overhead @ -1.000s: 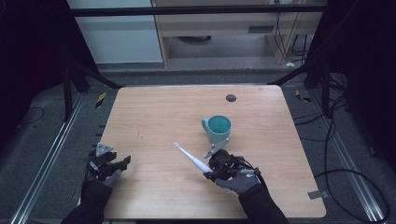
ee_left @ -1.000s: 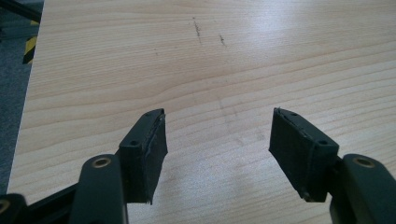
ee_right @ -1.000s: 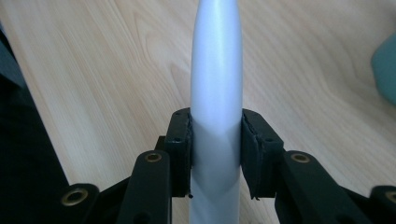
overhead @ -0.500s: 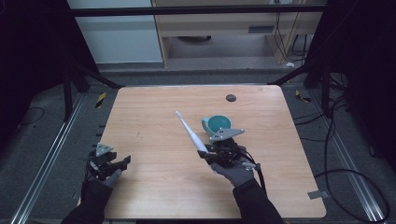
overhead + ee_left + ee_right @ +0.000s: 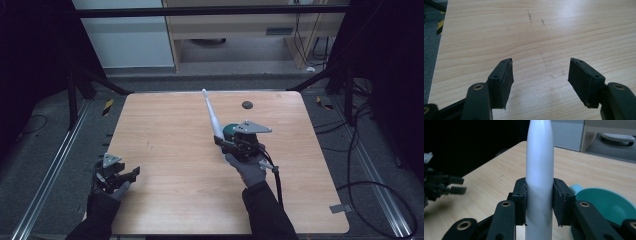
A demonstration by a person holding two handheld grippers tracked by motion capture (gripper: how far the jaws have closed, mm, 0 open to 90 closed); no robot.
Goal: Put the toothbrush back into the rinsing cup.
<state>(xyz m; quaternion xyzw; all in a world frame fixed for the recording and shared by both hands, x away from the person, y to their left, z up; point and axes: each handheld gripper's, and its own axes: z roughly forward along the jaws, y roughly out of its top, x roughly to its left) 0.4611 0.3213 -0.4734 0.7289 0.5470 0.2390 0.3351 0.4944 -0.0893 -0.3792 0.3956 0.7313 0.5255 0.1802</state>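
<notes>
A long white tapered handle (image 5: 212, 116) points up and toward the far edge of the table, and my right gripper (image 5: 223, 143) is shut on its lower part. In the right gripper view the handle (image 5: 539, 157) stands pinched between the two pads of that gripper (image 5: 539, 200). A teal cup (image 5: 230, 130) sits just under and behind the gripper, largely covered by the grey plate; its rim (image 5: 604, 202) shows at the lower right. My left gripper (image 5: 131, 175) rests open near the table's front left, nothing between its jaws (image 5: 540, 75).
The wooden table (image 5: 170, 125) has a small black round spot (image 5: 247, 104) near its far edge. Dark frame posts and cables surround the table. My left gripper (image 5: 446, 186) appears far off at the left of the right gripper view.
My right gripper has lifted and swung the white handle from low and flat to steeply raised, moving over beside the teal cup. The left gripper has stayed put.
</notes>
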